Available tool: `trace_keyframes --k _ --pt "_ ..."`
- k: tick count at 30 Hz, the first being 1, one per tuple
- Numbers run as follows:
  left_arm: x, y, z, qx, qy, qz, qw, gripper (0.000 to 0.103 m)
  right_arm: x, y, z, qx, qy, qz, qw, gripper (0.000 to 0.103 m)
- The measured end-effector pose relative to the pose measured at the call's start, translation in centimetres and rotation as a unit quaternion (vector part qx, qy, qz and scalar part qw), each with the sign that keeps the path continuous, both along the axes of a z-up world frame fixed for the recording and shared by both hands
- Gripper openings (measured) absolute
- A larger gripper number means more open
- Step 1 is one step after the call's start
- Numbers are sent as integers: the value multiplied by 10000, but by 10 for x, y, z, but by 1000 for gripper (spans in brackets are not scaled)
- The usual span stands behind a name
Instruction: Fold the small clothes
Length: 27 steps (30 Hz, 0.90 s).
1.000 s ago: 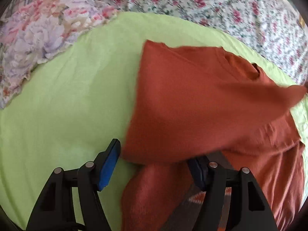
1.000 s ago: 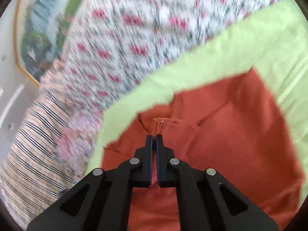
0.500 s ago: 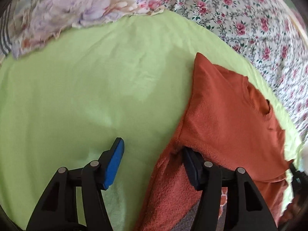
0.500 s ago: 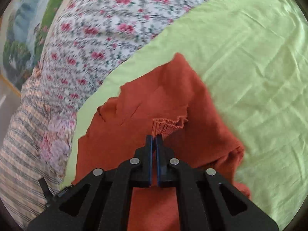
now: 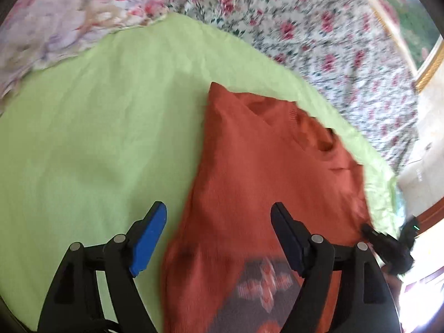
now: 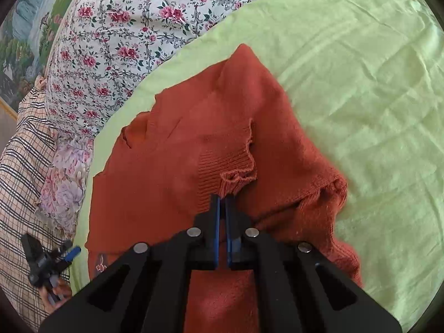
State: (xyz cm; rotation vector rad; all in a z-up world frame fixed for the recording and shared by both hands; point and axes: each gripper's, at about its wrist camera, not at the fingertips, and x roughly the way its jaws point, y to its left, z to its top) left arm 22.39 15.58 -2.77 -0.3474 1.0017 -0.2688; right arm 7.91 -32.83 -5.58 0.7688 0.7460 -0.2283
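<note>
- Sweater (image 6: 172, 149), rust red, lay on the green sheet (image 6: 360, 83) of the bed, and the right tool (image 6: 222, 202) was clenched on its ribbed cuff (image 6: 230, 166).
- That sleeve was laid across the body, just in front of the tool tips.
- Left tool (image 5: 219, 233) hung over the sweater's lower left edge, its jaws opening, with cloth under them but nothing pinched.
- Sweater's long side ran away from the left tool toward the collar (image 5: 324, 138).
- Green sheet lay bare on the far side, so I think there was room to fold.
- Flowered quilt (image 6: 125, 27) lay past the collar end.
</note>
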Motion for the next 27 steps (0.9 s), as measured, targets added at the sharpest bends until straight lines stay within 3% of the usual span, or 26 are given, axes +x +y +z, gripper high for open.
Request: trace_keyframes --k 3,4,6,7,8,11,13,16,20,22,27 --pt "44 -11 -22 -22 348 -162 9993 76 1 0 1 -29 35 -4 10000 5" --pt "52 -14 -27 32 362 -194 9992 69 1 0 1 -57 48 6 10000 5" --pt "57 -22 -29 458 130 -137 9988 50 4 3 3 -200 113 59 9997 5" --pt "58 -26 -28 559 34 -154 9983 24 6 4 4 -254 132 90 9996 5" --pt "57 -28 -28 532 -5 -145 9985 14 9 6 7 -304 118 142 9994 5" --pt "45 -32 -21 803 -394 52 9960 9 11 19 35 -617 -481 345 9963 4" --pt "39 -37 -18 1046 -579 107 9928 8 3 30 63 -1101 -988 453 9880 4" --pt "41 -37 -24 1099 -489 134 9926 8 12 29 57 -1502 -363 385 9872 4" --pt "42 -33 -27 1065 -478 156 9930 9 21 7 5 -875 495 261 9946 4" --pt "42 -30 -30 1035 -420 185 9936 11 18 4 -7 -718 607 185 9954 4" --pt "27 -29 -21 1130 -333 101 9930 12 4 5 3 -676 584 58 9960 4"
